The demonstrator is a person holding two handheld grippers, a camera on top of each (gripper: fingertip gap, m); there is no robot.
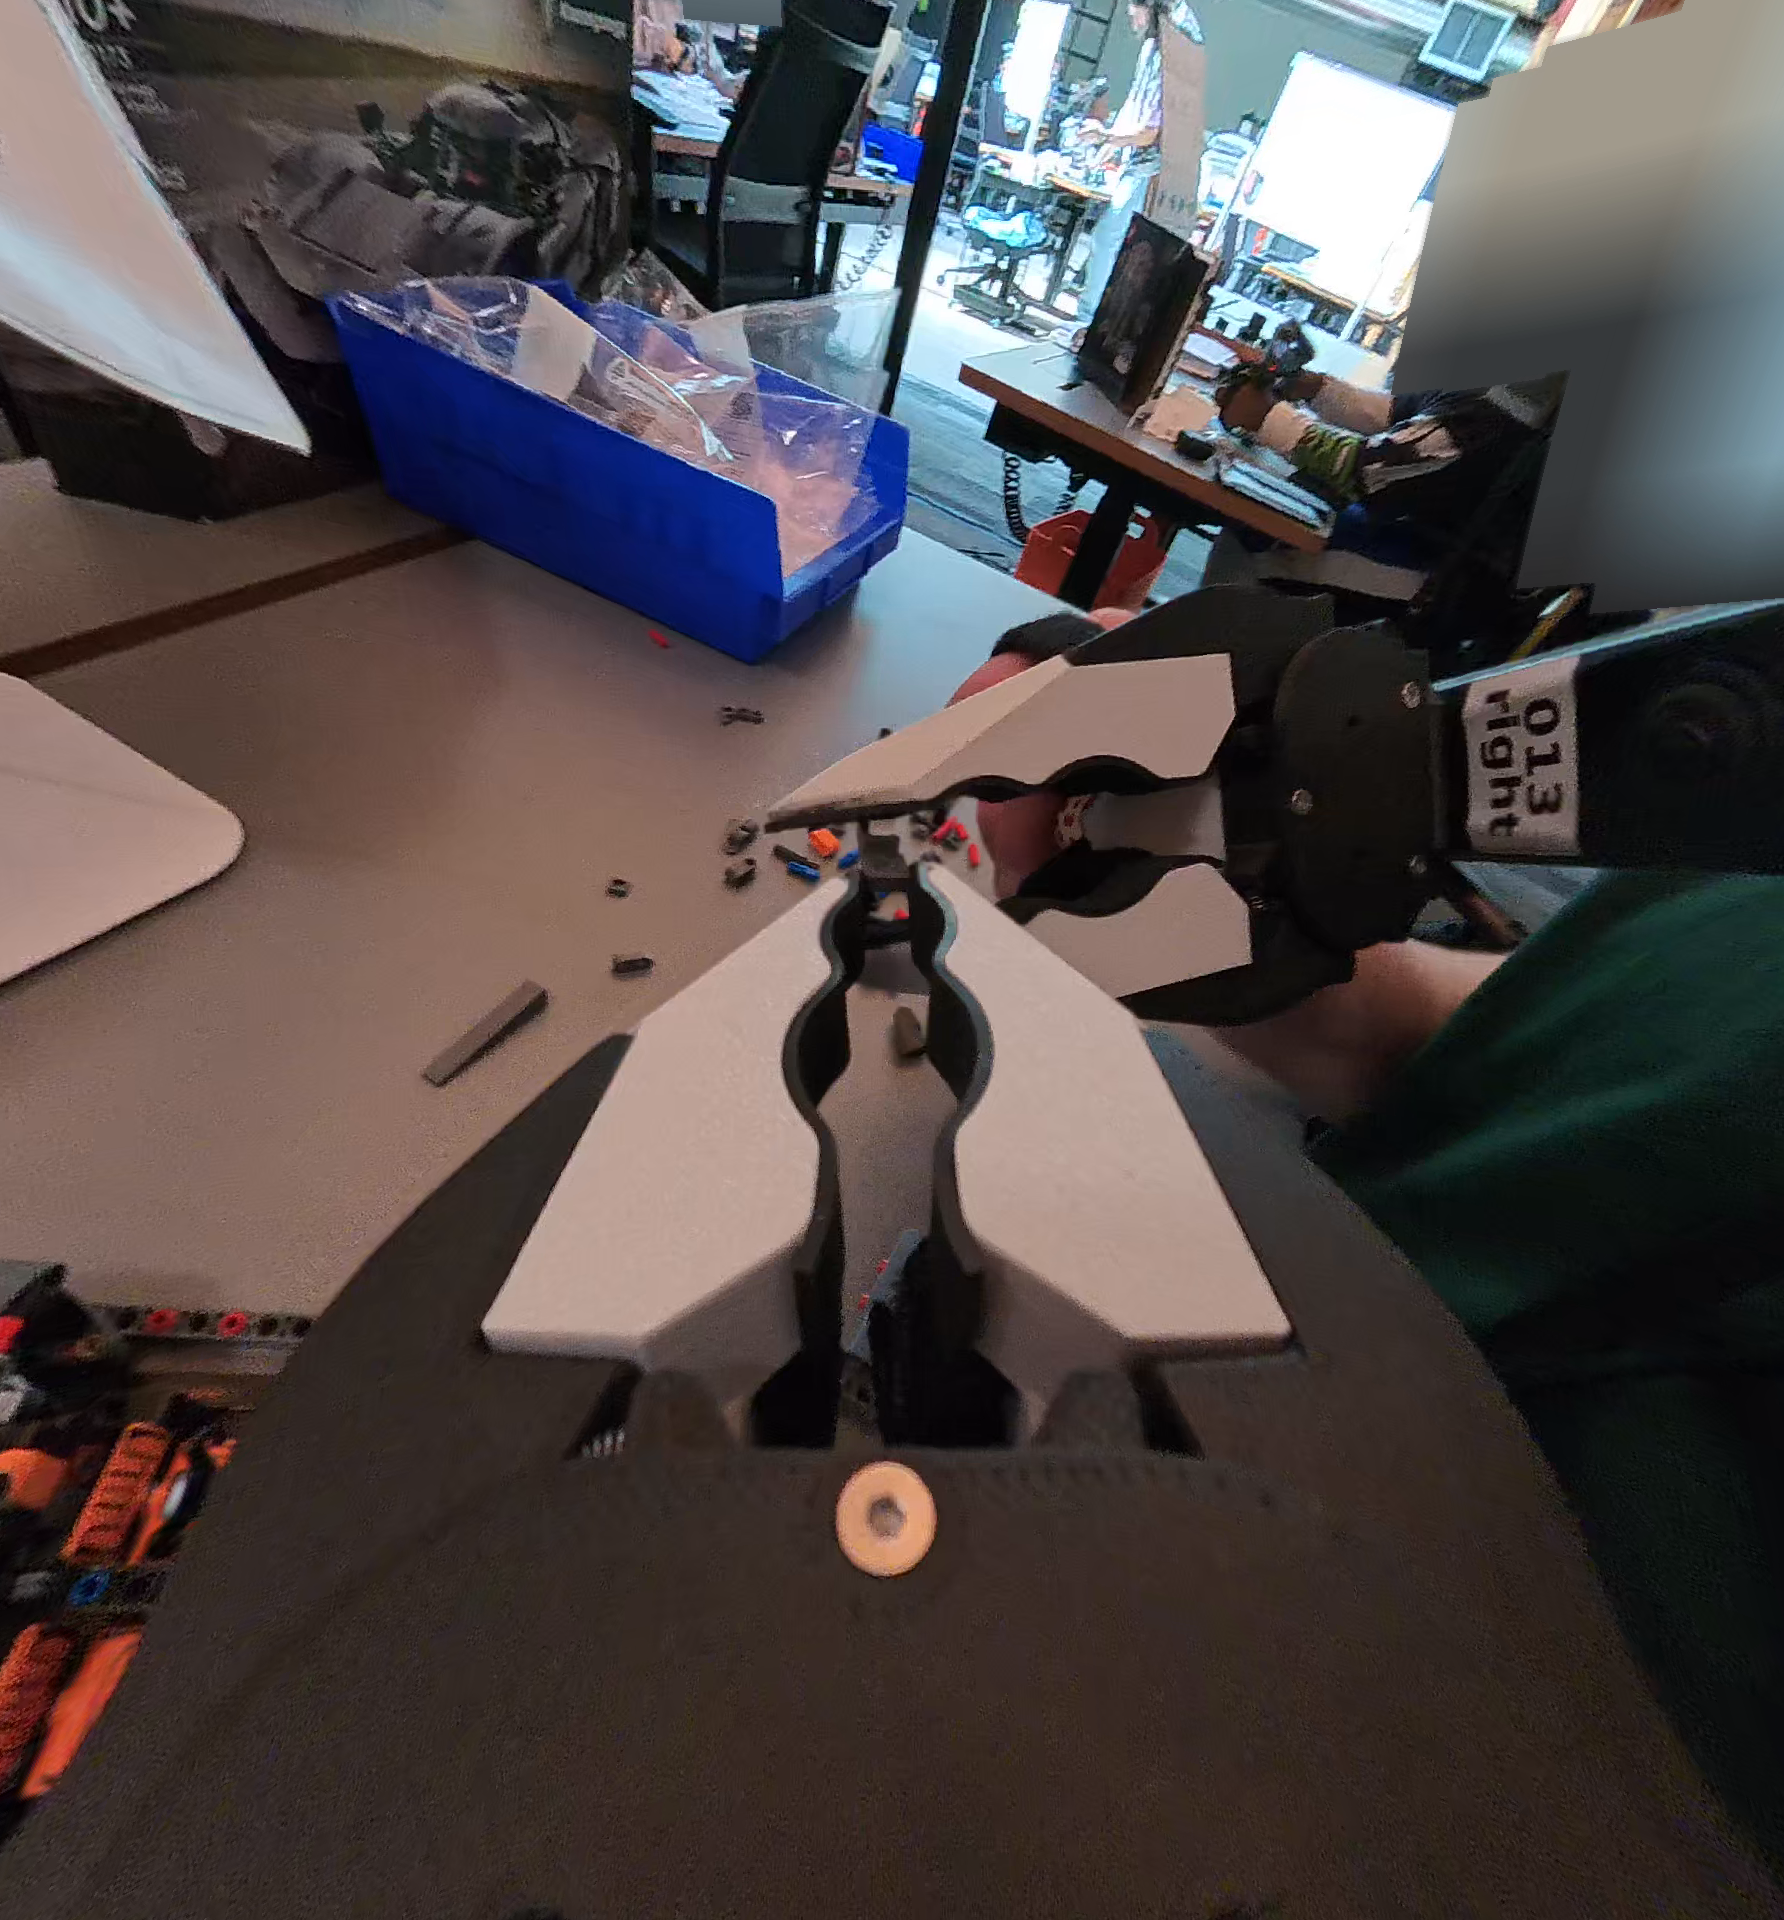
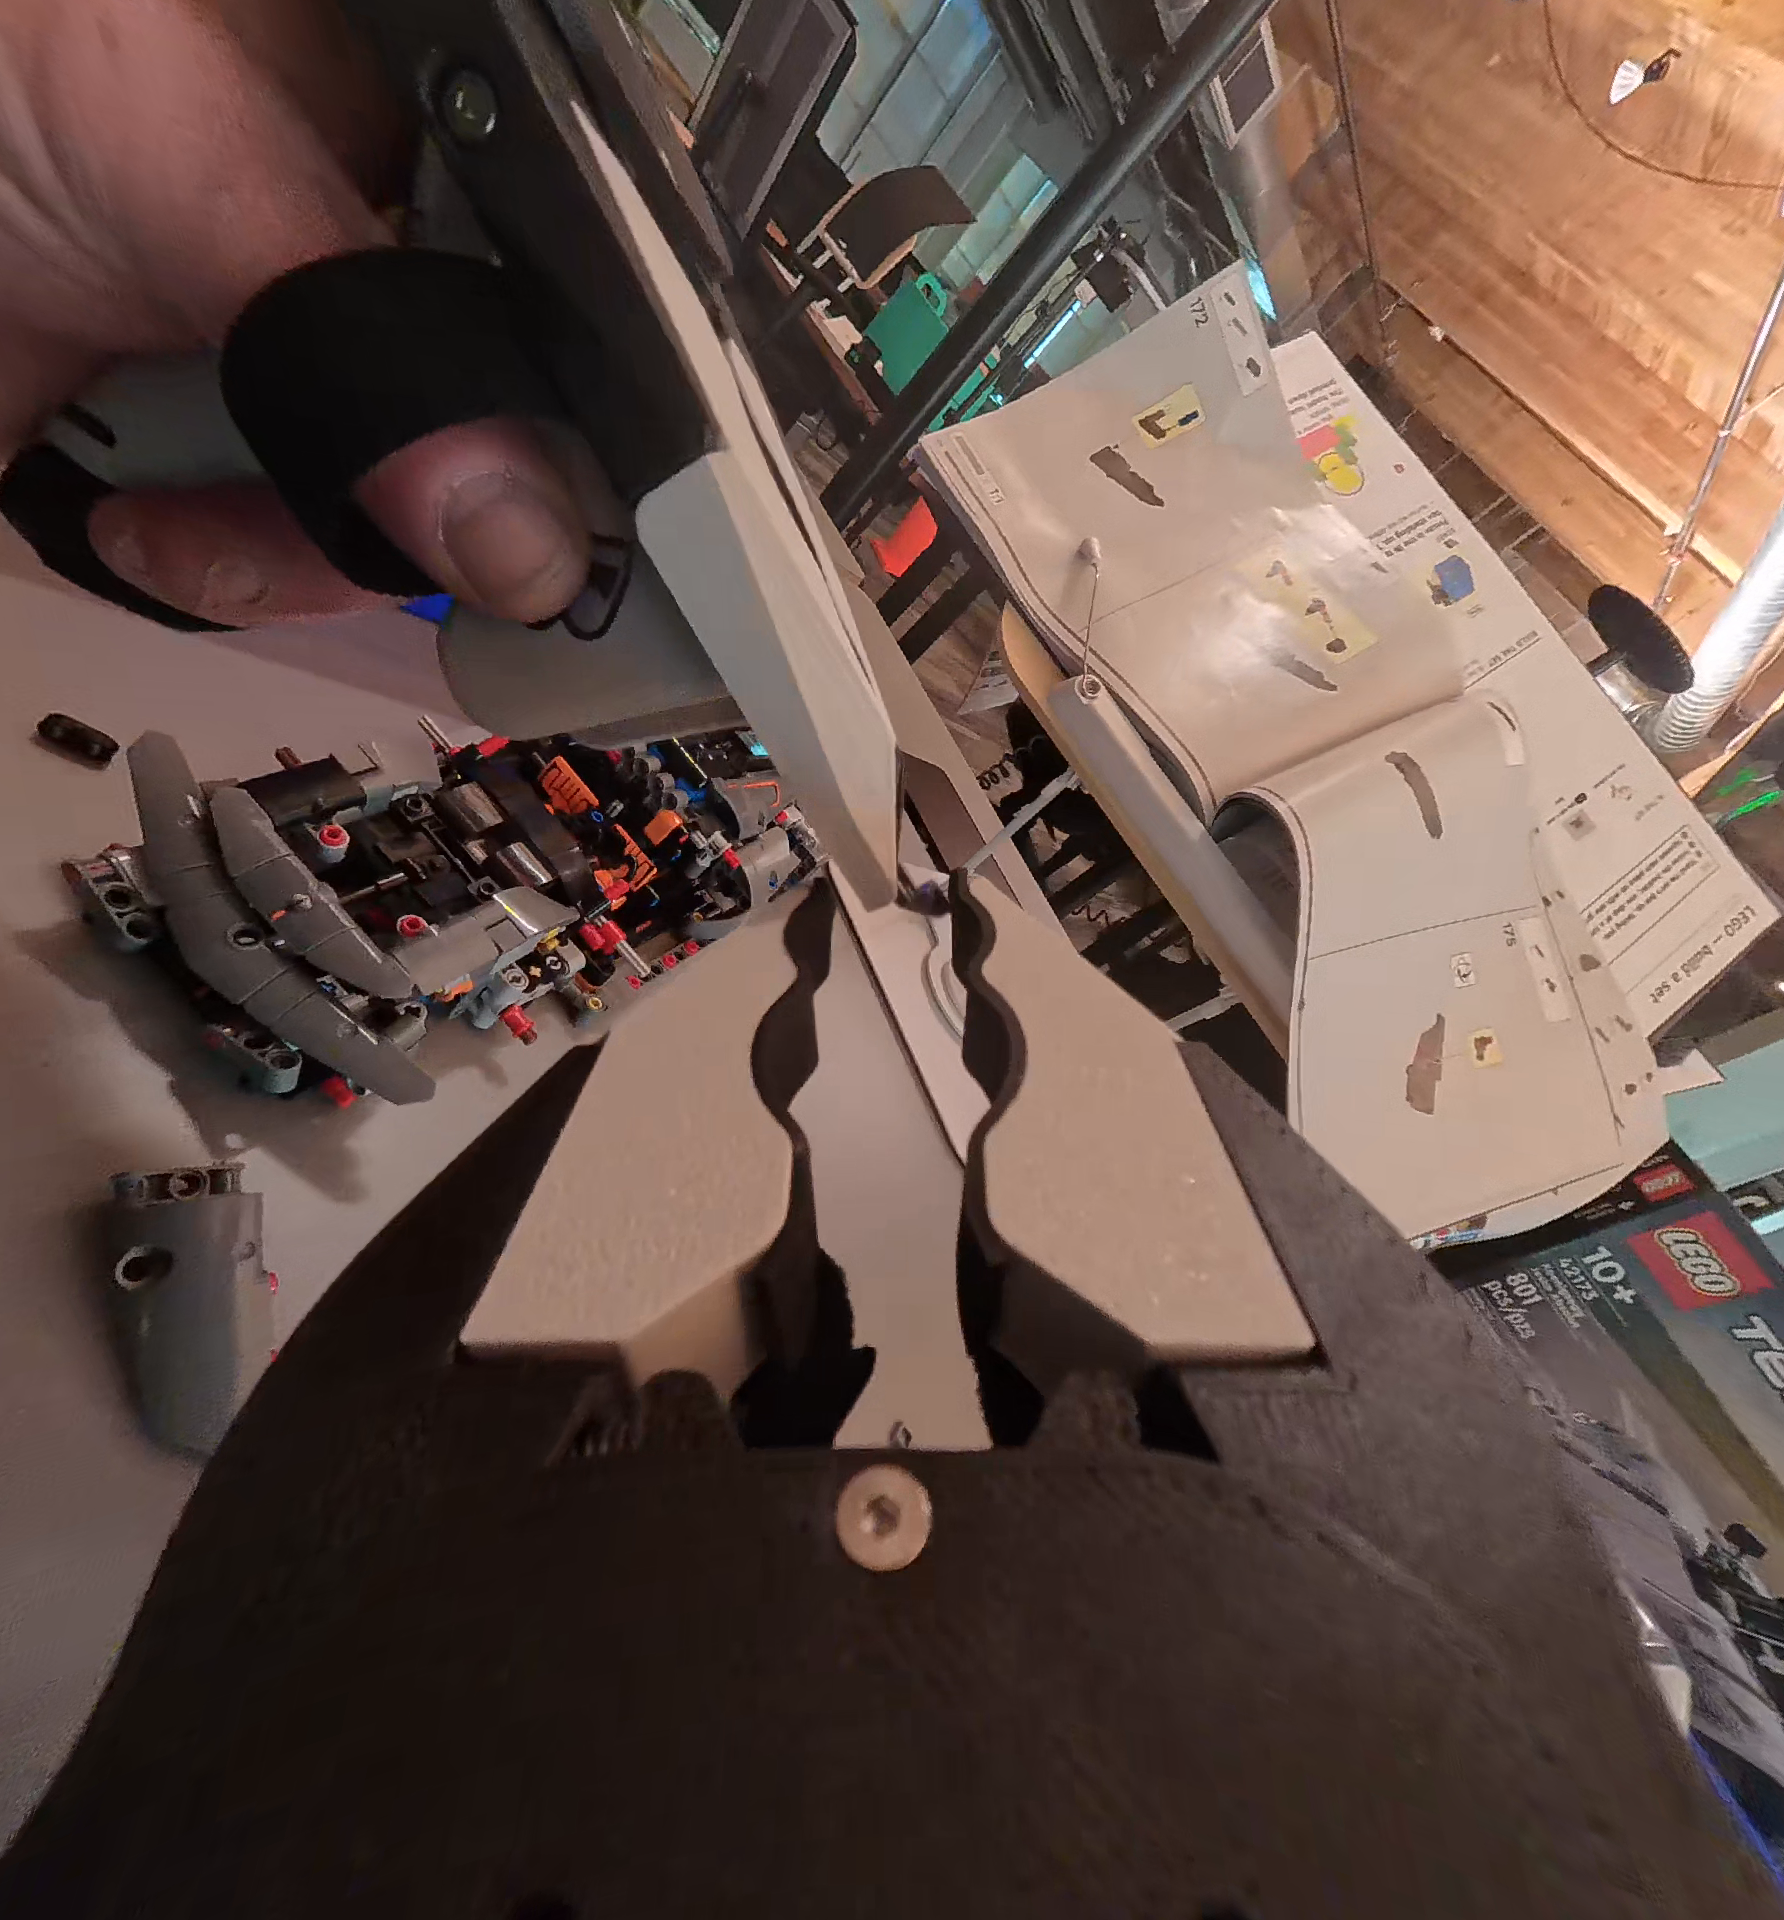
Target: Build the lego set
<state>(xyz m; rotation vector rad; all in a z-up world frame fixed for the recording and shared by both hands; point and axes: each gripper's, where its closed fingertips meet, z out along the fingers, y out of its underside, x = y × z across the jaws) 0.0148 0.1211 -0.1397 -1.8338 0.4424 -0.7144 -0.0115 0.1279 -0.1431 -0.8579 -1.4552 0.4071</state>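
Note:
My left gripper is shut on a small dark grey Lego piece, held above the table. It comes in from the top of the right wrist view, fingers together. My right gripper is open, with its jaws on either side of the left gripper's tip and the piece. It reaches in from the right of the left wrist view, its upper finger over the piece. I cannot tell whether it touches the piece. The part-built grey, black and orange model lies on the table, also at bottom left.
Small loose pieces and a flat grey beam lie on the table. A blue bin with plastic bags stands behind. A loose grey panel, the open instruction booklet on its stand and the set's box are near. My left and right fingertips are right by each other.

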